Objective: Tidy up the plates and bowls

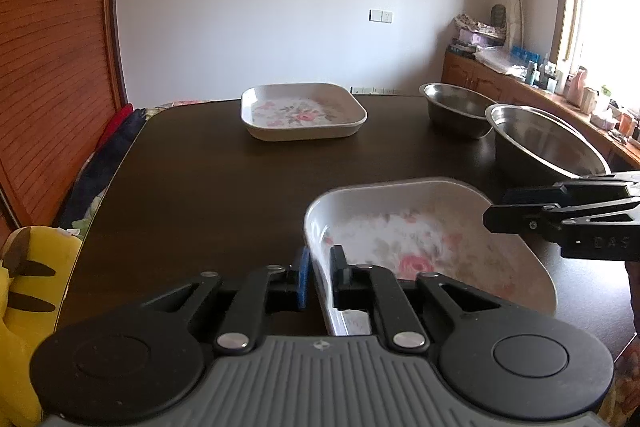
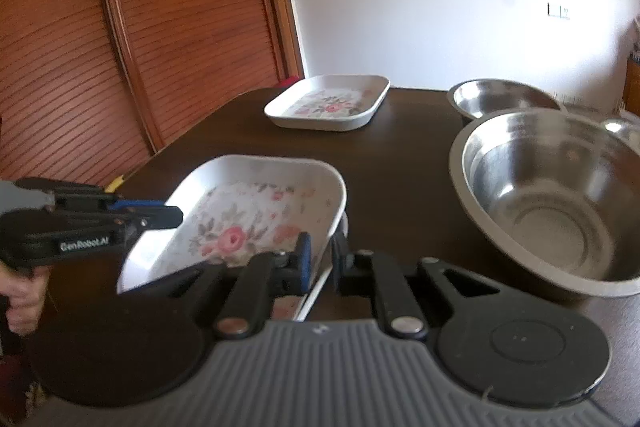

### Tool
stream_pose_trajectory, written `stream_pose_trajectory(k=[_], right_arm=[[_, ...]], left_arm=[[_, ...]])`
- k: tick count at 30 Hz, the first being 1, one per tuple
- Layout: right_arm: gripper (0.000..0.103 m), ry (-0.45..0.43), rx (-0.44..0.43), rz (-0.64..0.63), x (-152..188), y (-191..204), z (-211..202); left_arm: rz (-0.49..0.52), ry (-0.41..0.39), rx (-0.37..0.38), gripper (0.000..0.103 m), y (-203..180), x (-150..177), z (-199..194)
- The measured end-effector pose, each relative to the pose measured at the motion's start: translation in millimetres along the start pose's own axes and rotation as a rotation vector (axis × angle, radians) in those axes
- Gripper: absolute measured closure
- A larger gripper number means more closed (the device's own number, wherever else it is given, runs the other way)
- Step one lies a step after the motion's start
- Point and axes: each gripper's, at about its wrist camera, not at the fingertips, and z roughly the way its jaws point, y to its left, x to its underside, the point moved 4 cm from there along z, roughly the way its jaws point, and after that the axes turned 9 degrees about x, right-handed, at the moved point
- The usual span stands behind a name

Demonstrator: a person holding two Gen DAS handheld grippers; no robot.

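Dark bench [image 1: 208,187], stretching ahead of both grippers.

Large steel bowl [image 2: 552,203], upright on the bench, just right of the right gripper. Smaller steel bowl [image 2: 500,97] beyond it, rims looking close together; cannot tell whether touching.

Near floral dish [image 2: 248,211], square-cornered and white, tilted, caught between the two grippers. Blurred in the left wrist view. Cannot tell whether its underside touches the bench.

Far floral dish [image 1: 302,111], flat on the bench, well ahead of the left gripper and well apart from the near dish, left of the smaller bowl.

Left gripper [image 1: 319,277], clamped on the near dish's left rim, one finger outside the wall and one inside. Seen from the right wrist as a black tool entering from the left, tips at the dish's rim, held by a hand [image 2: 22,297].

Right gripper [image 2: 322,259], clamped on the near dish's right rim, blue-padded finger inside, black finger outside. From the left wrist view, entering from the right with tips at the dish's far right corner.

Yellow plush [image 1: 24,307], off the bench edge, left of the left gripper.
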Motion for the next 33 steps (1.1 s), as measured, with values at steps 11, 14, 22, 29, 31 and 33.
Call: stream_pose_trajectory(k=[11,14,22,29,31,33], right_arm=[[0.04,-0.161,-0.007,-0.023,-9,4,-47],[0.027,-0.201,0.004,-0.032,-5,3,-60],[0.0,-0.273,0.019,-0.003,8,-13,-83],[0.0,-0.301,0.052,0.008,6,-22,-90],[0.0,-0.307,0.055,0.006,6,-25,-92],[0.0,-0.316,0.065,0.004,4,-27,-93]], left_arm=[[0.044,-0.151,0.01,0.0,-24,-7,-35],[0.046,-0.172,-0.002,0.0,-27,-6,-38],[0.065,-0.164,-0.043,0.0,-35,-2,-42],[0.026,-0.161,-0.047,0.0,-33,0,-48],[0.027,-0.164,-0.041,0.0,-34,1,-51],[0.036,-0.166,-0.046,0.0,-35,0,-55]])
